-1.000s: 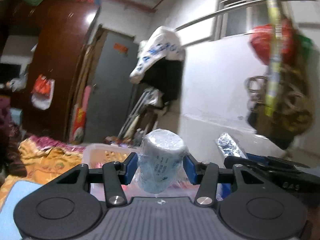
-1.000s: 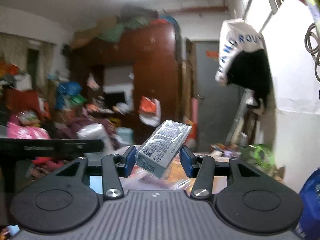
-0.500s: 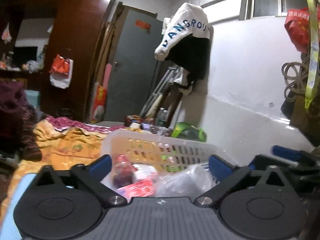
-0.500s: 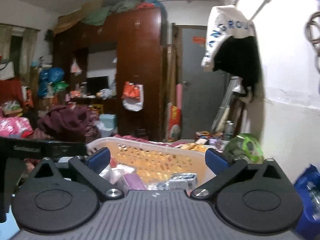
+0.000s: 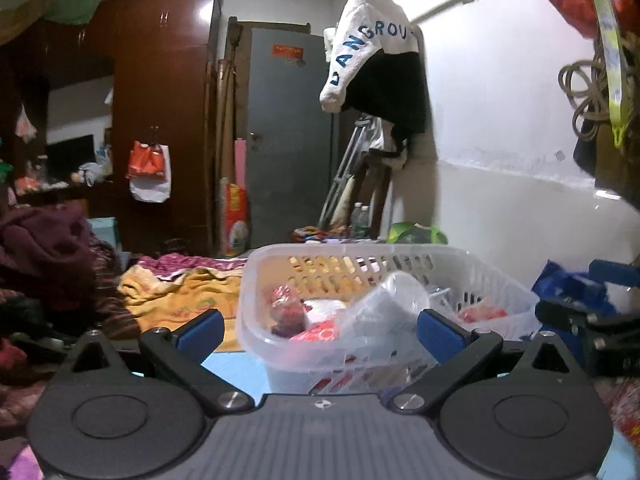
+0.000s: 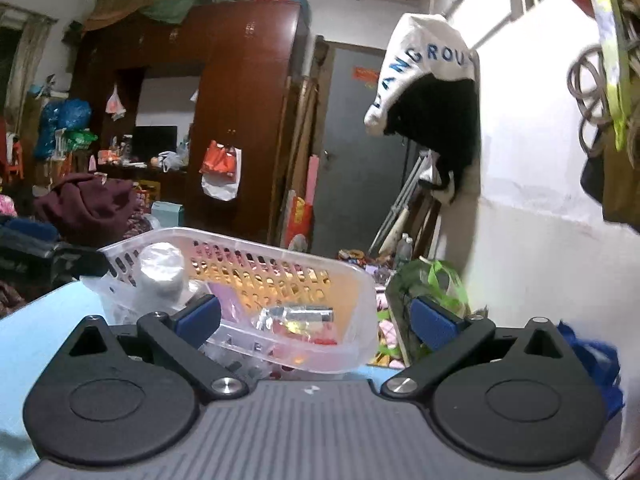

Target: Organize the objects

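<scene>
We see the left hand-held gripper (image 5: 318, 330) spread wide, gripping nothing | white slotted basket (image 5: 472, 268) just ahead on our light-blue table (image 5: 236, 368) | plastic-wrapped roll (image 5: 394, 300) and red packets (image 5: 316, 330) lie inside it

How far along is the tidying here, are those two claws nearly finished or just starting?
Some is done: the white basket already holds a plastic-wrapped roll, a silvery packet and red packets. Nothing is in hand right now: the left gripper and right gripper both stand open and empty in front of the basket. What is left cannot be told; no loose items waiting to be sorted show clearly in these views.
</scene>
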